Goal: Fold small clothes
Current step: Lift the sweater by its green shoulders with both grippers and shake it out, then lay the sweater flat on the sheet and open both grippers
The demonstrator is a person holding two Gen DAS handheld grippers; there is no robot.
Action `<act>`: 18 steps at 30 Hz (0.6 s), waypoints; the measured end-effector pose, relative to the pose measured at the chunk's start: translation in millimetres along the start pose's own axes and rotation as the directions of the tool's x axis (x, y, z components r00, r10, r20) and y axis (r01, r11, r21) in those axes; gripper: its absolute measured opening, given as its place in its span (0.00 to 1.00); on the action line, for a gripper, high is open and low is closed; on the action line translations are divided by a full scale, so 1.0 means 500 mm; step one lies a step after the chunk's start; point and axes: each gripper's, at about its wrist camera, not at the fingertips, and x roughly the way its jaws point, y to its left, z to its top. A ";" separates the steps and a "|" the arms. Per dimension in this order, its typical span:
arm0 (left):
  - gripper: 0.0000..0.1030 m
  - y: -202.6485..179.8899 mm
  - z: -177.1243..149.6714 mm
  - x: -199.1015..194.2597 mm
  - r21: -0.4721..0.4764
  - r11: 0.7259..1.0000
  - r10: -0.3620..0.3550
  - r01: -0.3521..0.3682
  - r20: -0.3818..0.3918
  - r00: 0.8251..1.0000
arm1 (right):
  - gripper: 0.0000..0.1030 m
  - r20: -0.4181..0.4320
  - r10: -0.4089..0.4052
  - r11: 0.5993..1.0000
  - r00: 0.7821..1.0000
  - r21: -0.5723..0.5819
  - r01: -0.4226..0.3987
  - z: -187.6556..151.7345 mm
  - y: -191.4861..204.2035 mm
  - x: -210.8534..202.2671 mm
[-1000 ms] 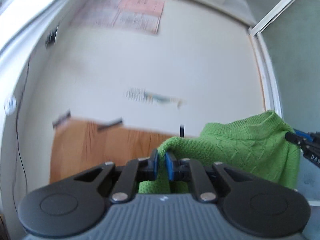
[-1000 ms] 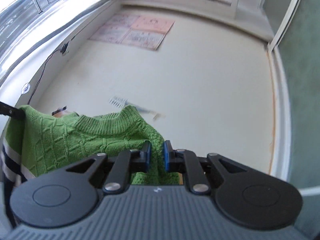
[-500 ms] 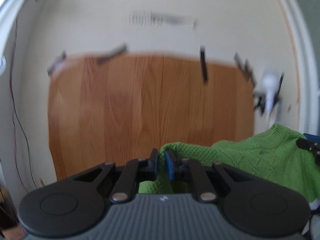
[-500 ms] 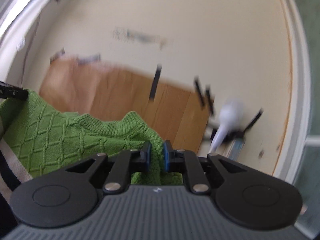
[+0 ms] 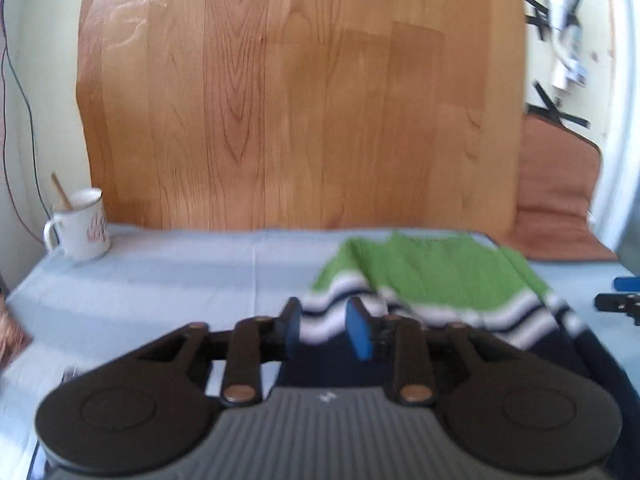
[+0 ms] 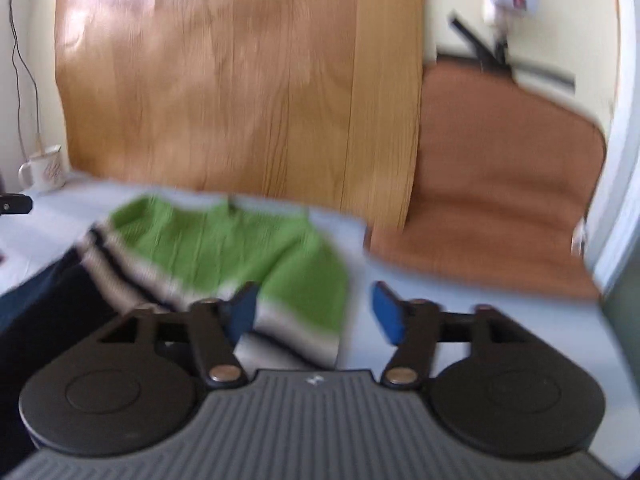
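Both grippers just let go: left gripper (image 5: 326, 330) and right gripper (image 6: 314, 314) sit with fingers apart, sweater (image 5: 436, 276) now dropped flat on the table (image 5: 160, 280), 1 o'clock of my left. Fold comes next.

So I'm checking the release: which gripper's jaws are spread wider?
The right gripper: its jaws stand far apart, past the green striped sweater's edge. The left gripper shows a narrower gap.

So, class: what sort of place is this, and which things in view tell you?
Probably a room in a home, not a lab: a sweater lies on a cloth-covered table, a mug with a stick stands at its corner, and a brown chair is beside it.
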 end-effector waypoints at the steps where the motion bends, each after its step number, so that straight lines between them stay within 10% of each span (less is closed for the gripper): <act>1: 0.34 0.005 -0.016 -0.016 0.003 1.000 -0.011 0.011 -0.009 1.000 | 0.72 -0.031 0.026 0.999 0.999 0.024 -0.026 -0.024 0.001 0.003; 2: 0.36 0.012 -0.030 -0.026 0.005 1.000 -0.014 0.014 -0.019 1.000 | 0.71 -0.055 0.043 0.999 0.998 0.036 -0.041 -0.040 0.003 0.006; 5: 0.39 0.031 -0.064 -0.052 0.013 1.000 0.012 -0.011 -0.043 0.999 | 0.10 -0.109 0.047 0.999 0.993 0.032 -0.043 -0.070 0.006 0.004; 8: 0.42 0.054 -0.073 -0.064 -0.003 0.999 0.044 -0.044 -0.063 0.997 | 0.09 -0.003 -0.190 0.975 0.982 -0.114 0.188 -0.053 -0.006 -0.030; 11: 0.44 0.067 -0.068 -0.080 -0.018 0.998 0.061 -0.062 -0.067 0.996 | 0.12 0.169 -0.574 0.720 0.801 -0.363 0.592 -0.038 -0.044 0.010; 13: 0.56 0.070 -0.061 -0.075 -0.024 0.998 0.055 -0.057 -0.068 0.996 | 0.18 0.093 -0.659 0.692 0.746 -0.315 0.650 -0.013 -0.082 0.027; 18: 0.60 0.062 -0.045 -0.026 -0.011 0.999 0.038 -0.040 -0.142 0.989 | 0.63 0.129 -0.397 0.903 0.909 -0.126 0.412 -0.017 -0.015 -0.062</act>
